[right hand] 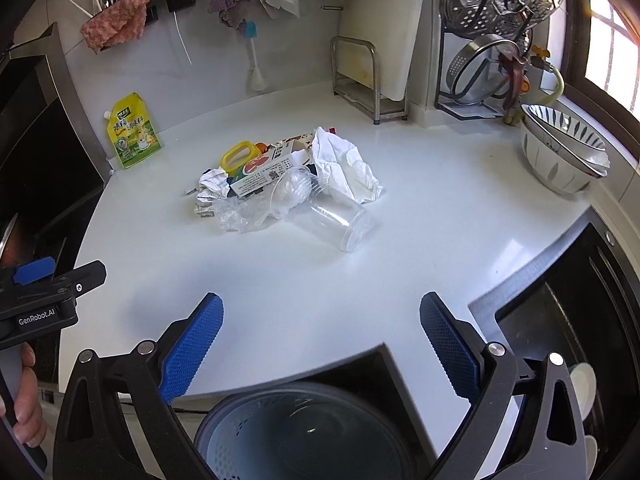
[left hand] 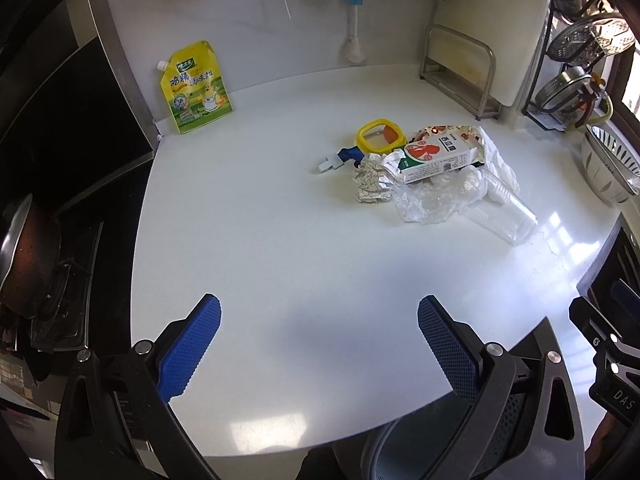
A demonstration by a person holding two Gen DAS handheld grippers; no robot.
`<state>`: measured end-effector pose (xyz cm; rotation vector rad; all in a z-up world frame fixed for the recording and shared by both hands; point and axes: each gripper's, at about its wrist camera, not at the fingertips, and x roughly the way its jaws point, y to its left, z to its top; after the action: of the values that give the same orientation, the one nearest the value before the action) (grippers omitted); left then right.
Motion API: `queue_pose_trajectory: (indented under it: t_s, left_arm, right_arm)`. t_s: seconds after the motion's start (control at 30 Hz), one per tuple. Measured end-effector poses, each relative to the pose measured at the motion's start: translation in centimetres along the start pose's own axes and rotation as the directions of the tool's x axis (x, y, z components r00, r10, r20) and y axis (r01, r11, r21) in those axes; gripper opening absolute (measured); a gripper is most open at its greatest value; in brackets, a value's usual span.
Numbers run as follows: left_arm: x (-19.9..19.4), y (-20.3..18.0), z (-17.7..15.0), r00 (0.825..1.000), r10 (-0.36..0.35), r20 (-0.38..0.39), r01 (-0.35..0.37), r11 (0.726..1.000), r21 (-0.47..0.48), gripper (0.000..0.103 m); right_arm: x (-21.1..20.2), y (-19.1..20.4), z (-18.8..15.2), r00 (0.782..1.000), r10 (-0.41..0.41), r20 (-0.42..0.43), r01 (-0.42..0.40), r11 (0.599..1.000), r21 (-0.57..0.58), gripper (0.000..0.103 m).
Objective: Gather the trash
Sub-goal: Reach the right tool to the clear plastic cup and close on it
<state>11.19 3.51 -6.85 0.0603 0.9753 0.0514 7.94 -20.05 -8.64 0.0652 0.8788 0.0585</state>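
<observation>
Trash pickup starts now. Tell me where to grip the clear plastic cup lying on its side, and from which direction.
Grip the clear plastic cup across its wall near the open rim, coming from above with the right gripper. It lies flat, its rim end pointing clear of the pile.

Yellow pouch [left hand: 197, 87], white counter [left hand: 280, 216], blue-padded tool [left hand: 319, 340], blue-striped bowl [right hand: 562, 156].

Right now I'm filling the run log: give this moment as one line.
phase: approach | left gripper: open, empty | right gripper: open, empty | trash pile: untouched on counter | bin: below counter edge
</observation>
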Motion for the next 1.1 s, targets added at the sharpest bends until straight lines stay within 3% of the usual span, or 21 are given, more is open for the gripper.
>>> queue_pose_trajectory:
  t_s: [0.3,0.5,0.67,1.0,1.07,1.1]
  left_arm:
    - [5.0,-0.4,2.3,1.0,-0.015,-0.025,0.015,1.0,0.006,0.097]
    - [6.8,-0.5,2.9,0.999,-0.016,-0.041,0.017,1.0,0.025,0.097]
    - [7.9,-0.5,3.0,0.998,-0.019,-0.06,0.021,0.999,0.03,0.097]
    - [9.1,-0.7,3.5,0.997,-0.041,-0.071,0.043,0.999,0.028,0.097]
    - [9.3,-0.7,3.7,0.996,-0.05,-0.069,0.052,0.998,0.026,0.097]
    - [9.5,-0.7,3.8,0.996,-0.055,-0.069,0.057,0.998,0.025,0.097]
  right_arm:
    - [7.5,0.2,4.8,1.0,0.009,-0.017,-0.012,0.991,-0.135,0.094]
    - [11.6,0.5,6.6,0.995,0.058,-0.082,-0.074,0.974,-0.213,0.094]
    - [13.7,1.5,7.3,0.994,0.015,-0.108,-0.05,0.944,-0.327,0.094]
    - [16.8,1.2,7.6,0.984,0.013,-0.176,-0.072,0.94,-0.334,0.093]
    - [16.8,1.3,7.5,0.985,0.026,-0.172,-0.082,0.94,-0.33,0.085]
    - [16.9,1.3,7.5,0.984,0.025,-0.176,-0.083,0.941,-0.329,0.076]
